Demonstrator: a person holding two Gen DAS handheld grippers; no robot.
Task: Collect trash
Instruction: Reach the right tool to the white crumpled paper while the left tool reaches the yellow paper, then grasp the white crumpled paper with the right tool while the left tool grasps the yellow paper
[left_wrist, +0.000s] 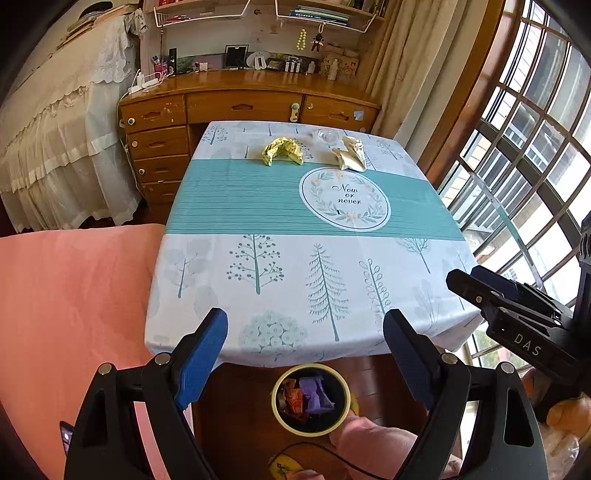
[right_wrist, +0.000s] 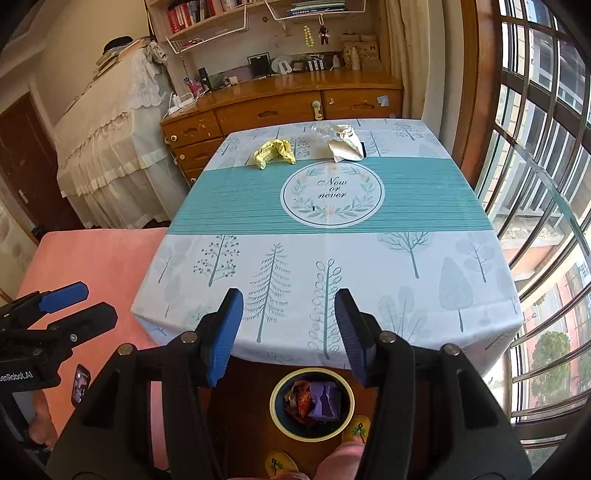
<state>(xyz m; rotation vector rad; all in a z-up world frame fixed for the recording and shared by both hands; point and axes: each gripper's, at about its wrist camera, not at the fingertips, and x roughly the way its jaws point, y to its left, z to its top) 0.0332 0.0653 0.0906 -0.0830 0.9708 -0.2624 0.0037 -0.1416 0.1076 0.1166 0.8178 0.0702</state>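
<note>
Left gripper (left_wrist: 306, 332): hanging over the near edge of the table, jaws standing wide apart with nothing between the blue pads.
Right gripper (right_wrist: 290, 321): hovering over the same near edge, jaws parted about halfway and gripping nothing; it is also showing at the right edge of the left wrist view.
Table (right_wrist: 480, 280): wearing a cloth printed with trees, a teal band running across the middle and a round "Now or never" emblem (right_wrist: 332, 194) sitting on that band.
Yellow crumpled wrapper (right_wrist: 273, 152): lying near the far edge, left of centre, just beyond the teal band.
Cream crumpled wrapper (right_wrist: 345, 144): lying near the far edge, right of the yellow one and apart from it.
Clear plastic scrap (right_wrist: 322, 130): sitting at the far edge, just beside the cream wrapper; hard to make out.
Trash bin (right_wrist: 277, 413): standing on the wooden floor below the near edge of the table, yellow-rimmed and dark inside.
Bin contents: a purple wrapper (right_wrist: 325, 400) and orange wrappers (right_wrist: 301, 398) lying inside.
Pink cushion (left_wrist: 74, 314): filling the space off the table's left edge.
Wooden dresser (left_wrist: 243, 105): standing right behind the far edge.
</note>
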